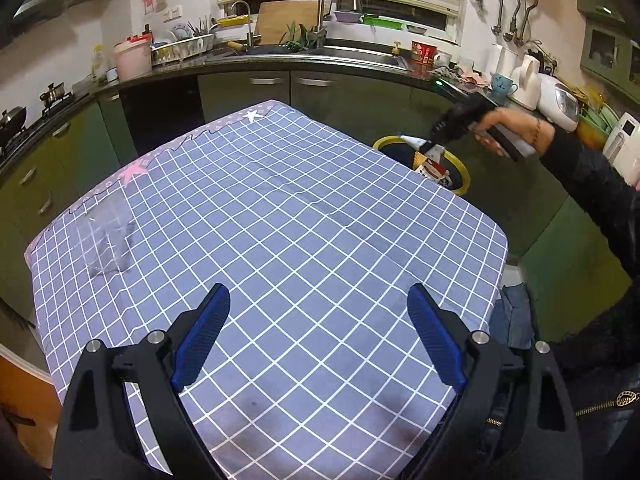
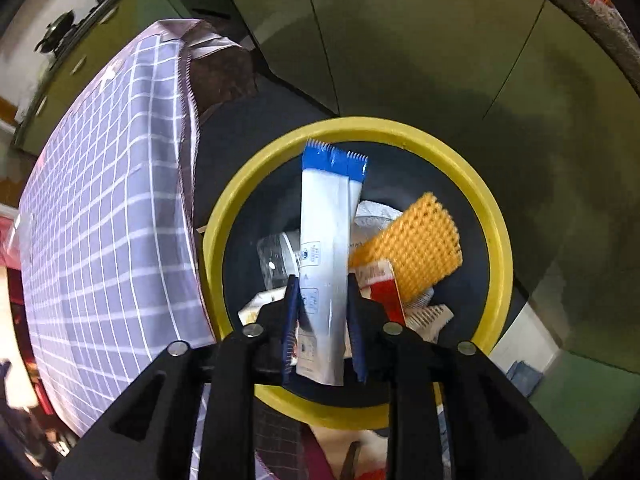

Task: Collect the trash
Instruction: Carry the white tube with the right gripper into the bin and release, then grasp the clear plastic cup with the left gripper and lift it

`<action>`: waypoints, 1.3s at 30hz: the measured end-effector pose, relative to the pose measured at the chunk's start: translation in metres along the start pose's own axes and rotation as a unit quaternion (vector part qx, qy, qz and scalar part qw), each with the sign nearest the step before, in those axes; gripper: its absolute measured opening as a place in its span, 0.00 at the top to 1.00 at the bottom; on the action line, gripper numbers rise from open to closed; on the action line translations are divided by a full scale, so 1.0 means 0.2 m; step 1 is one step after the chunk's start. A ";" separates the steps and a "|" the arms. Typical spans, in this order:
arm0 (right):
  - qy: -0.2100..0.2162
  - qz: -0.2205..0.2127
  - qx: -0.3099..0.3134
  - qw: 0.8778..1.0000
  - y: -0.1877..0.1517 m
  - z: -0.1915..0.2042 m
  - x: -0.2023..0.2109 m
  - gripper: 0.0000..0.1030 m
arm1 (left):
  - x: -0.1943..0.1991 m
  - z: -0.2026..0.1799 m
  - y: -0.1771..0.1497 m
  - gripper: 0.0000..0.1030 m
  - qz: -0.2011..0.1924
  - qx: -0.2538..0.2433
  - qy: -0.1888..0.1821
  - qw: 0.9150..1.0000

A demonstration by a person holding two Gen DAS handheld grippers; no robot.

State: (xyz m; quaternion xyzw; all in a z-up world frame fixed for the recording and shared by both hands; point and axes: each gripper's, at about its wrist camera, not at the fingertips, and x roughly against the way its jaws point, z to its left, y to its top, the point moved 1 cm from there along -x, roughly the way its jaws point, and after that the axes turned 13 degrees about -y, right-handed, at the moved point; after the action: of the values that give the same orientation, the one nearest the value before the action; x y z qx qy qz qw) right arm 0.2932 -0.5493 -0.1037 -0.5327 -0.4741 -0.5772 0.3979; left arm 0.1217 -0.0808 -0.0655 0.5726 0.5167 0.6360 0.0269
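My right gripper (image 2: 323, 284) is shut on a white wrapper with a blue serrated end (image 2: 325, 216) and holds it over the yellow-rimmed trash bin (image 2: 498, 240). The bin holds an orange foam net (image 2: 420, 248), a red and white packet (image 2: 382, 288) and clear plastic (image 2: 276, 256). In the left wrist view the right gripper (image 1: 434, 148) hangs over the bin (image 1: 464, 172) past the table's far right edge. My left gripper (image 1: 320, 304) is open and empty above the checked tablecloth (image 1: 280, 220). A clear plastic piece (image 1: 106, 236) lies on the cloth at the left.
Green kitchen cabinets (image 1: 360, 96) and a counter with a sink (image 1: 352, 50) run behind the table. A kettle and mugs (image 1: 532, 84) stand on the counter at the right. A stove (image 1: 24, 124) is at the left.
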 end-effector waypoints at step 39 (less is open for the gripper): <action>0.059 -0.113 0.082 0.988 -0.39 0.39 0.32 0.38 | -0.21 1.24 0.21 0.07 0.008 0.121 0.154 0.981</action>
State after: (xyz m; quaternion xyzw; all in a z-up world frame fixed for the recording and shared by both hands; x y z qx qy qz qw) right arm 0.2297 -0.4535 -0.0511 -0.4065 -0.5526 -0.6081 0.3994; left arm 0.3463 0.0287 -0.1135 0.4706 0.5835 0.6495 -0.1273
